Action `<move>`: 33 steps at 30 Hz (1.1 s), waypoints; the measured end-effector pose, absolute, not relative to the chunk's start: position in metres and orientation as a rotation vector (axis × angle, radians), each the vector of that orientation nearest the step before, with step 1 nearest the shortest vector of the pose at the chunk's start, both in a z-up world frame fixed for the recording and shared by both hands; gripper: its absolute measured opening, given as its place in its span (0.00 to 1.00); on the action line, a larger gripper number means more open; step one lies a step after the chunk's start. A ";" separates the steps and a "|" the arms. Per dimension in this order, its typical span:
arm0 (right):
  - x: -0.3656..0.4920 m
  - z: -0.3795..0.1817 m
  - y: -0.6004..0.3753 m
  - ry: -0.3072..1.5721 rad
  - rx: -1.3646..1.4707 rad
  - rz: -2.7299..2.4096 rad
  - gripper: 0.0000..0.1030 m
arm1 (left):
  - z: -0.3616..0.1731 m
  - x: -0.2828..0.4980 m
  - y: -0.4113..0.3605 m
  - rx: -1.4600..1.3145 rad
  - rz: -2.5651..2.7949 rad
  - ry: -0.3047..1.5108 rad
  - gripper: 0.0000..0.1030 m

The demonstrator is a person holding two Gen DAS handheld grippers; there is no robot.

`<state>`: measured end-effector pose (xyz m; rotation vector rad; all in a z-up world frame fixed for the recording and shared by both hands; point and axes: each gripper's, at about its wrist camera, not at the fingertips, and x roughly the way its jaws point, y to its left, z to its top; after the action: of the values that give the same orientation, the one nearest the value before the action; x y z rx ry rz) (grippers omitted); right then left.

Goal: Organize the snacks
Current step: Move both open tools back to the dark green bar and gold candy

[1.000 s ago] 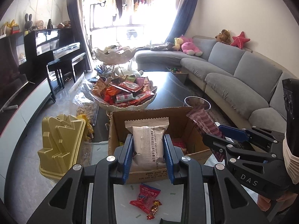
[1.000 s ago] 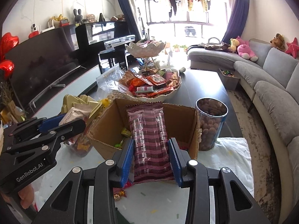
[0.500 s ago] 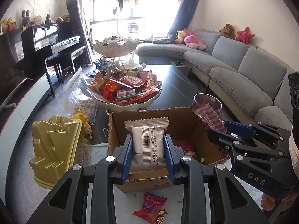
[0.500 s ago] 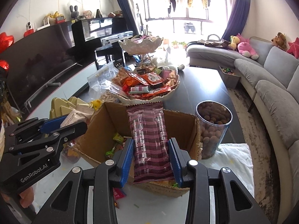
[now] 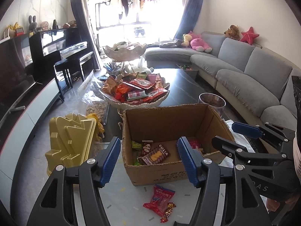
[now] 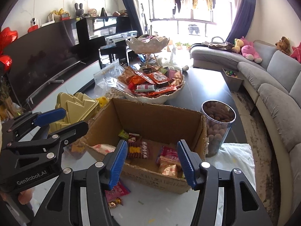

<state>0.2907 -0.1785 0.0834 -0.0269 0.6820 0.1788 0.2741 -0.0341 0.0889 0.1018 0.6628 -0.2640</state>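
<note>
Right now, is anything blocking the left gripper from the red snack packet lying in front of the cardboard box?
Nothing visible does. The red snack packet lies on the white surface just below the open, empty left gripper, in front of the cardboard box, with only a small wrapped candy beside it.

— Any lettering you can read?

— "GenRobot.AI", white on the black body of the left gripper (image 6: 62, 120), out to the left of the right gripper's fingers (image 6: 117, 164). Faint "DAS" on the right gripper (image 5: 236, 135), right of the left gripper's fingers (image 5: 111, 160).

— In the box?

— A brown cookie packet (image 5: 155, 154) between those fingers seems to read "COSTA". The cardboard box (image 5: 160, 175) front and red packet (image 5: 160, 199) below carry print too small to read.
</note>
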 end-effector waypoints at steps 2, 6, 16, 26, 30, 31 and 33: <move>0.284 0.083 -0.177 0.682 -0.029 0.174 0.54 | 0.088 0.267 -0.031 0.110 -0.262 0.661 0.61; 0.272 0.078 -0.171 0.684 -0.034 0.180 0.54 | 0.083 0.253 -0.025 0.118 -0.263 0.661 0.61; 0.241 0.052 -0.157 0.724 -0.052 0.200 0.54 | 0.059 0.219 -0.013 0.127 -0.266 0.693 0.61; 0.212 0.023 -0.144 0.779 -0.089 0.257 0.54 | 0.028 0.187 -0.003 0.127 -0.239 0.745 0.61; 0.206 0.010 -0.137 0.812 -0.127 0.283 0.54 | 0.016 0.175 0.001 0.141 -0.209 0.761 0.61; 0.205 0.007 -0.136 0.821 -0.132 0.290 0.54 | 0.013 0.172 0.002 0.140 -0.209 0.769 0.61; 0.201 -0.001 -0.132 0.840 -0.147 0.307 0.54 | 0.006 0.167 0.004 0.141 -0.205 0.782 0.61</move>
<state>0.2012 -0.1318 -0.0008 -0.1470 0.8404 0.3065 0.1670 0.0037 0.0062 0.1410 0.7817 -0.2054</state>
